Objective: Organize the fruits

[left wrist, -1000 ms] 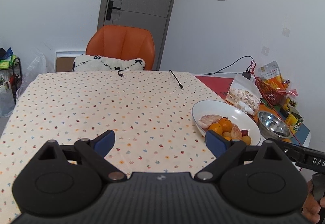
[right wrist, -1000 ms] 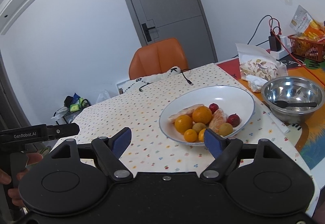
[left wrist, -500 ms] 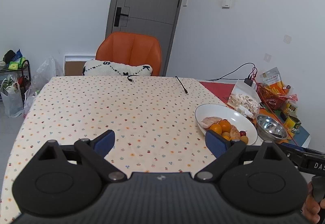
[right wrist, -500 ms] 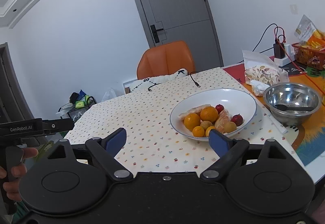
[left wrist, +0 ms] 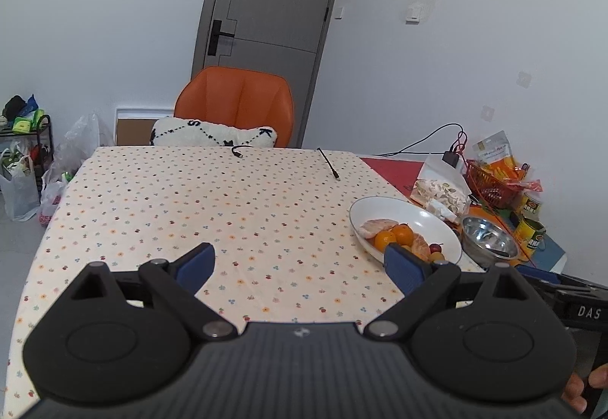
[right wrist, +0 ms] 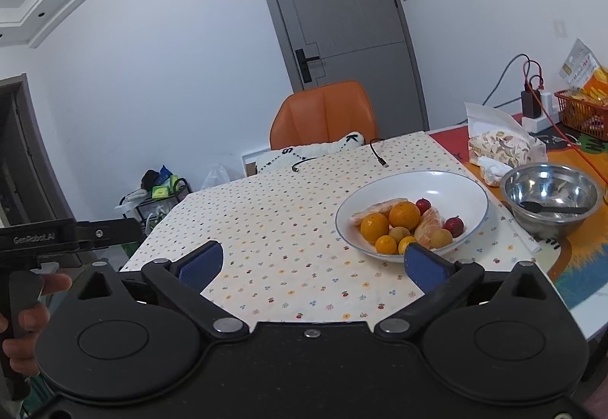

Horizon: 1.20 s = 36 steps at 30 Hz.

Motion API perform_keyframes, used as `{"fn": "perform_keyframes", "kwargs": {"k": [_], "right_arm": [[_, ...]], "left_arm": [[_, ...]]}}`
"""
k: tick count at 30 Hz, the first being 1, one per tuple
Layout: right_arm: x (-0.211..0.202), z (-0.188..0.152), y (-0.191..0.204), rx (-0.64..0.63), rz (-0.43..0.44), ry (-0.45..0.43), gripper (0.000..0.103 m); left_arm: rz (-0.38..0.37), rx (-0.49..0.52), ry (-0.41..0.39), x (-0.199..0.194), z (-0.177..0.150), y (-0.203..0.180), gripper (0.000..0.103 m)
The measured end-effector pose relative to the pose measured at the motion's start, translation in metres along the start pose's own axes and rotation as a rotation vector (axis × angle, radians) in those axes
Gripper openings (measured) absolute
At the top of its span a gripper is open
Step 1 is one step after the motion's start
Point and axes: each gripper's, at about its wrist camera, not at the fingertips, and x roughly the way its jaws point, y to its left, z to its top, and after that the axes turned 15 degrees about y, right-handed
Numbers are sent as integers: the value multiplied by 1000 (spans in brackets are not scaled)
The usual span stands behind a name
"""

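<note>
The fruits (right wrist: 406,227) lie together in the white bowl (right wrist: 456,187), on the right part of the table (right wrist: 288,221). Both the left gripper (left wrist: 300,265) and the right gripper (right wrist: 311,263) are wide open and hold nothing. It is better to come down slowly on one orange (right wrist: 404,215) from above, so the neighbours do not roll.

White walls (left wrist: 114,20) enclose the room, and a grey door (left wrist: 273,24) with a black handle stands behind an orange chair (left wrist: 235,103). The chair is pushed against the far edge of the desk (left wrist: 190,191), which is covered with a dotted cloth. A white cushion with black stitching (left wrist: 212,132) rests on the chair. Left of the chair, a small black rack (left wrist: 22,130) and plastic bags (left wrist: 19,187) sit on the grey floor (left wrist: 15,240).
</note>
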Motion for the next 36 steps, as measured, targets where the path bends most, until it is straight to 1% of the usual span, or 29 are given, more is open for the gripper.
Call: {"fn": "perform_keyframes", "kwargs": {"k": [3, 6, 10, 16, 20, 24, 36], "right_arm": [[-2, 0, 1, 5, -16, 17, 103], [-4, -1, 5, 10, -43, 27, 103], [-8, -5, 11, 5, -67, 48, 103], [-21, -13, 18, -20, -60, 49, 103], [-26, -15, 20, -6, -23, 63, 103], [-27, -16, 25, -24, -43, 62, 103], [-30, -14, 26, -30, -46, 53, 103]], "left_arm": [[9, 21, 0, -5, -2, -4, 95], [31, 34, 5, -9, -4, -9, 99], [58, 44, 19, -13, -9, -11, 99], [76, 38, 26, -22, -17, -5, 100], [80, 30, 25, -29, -21, -1, 100], [84, 27, 26, -33, -25, 2, 100], [78, 28, 47, -29, -30, 4, 100]]}}
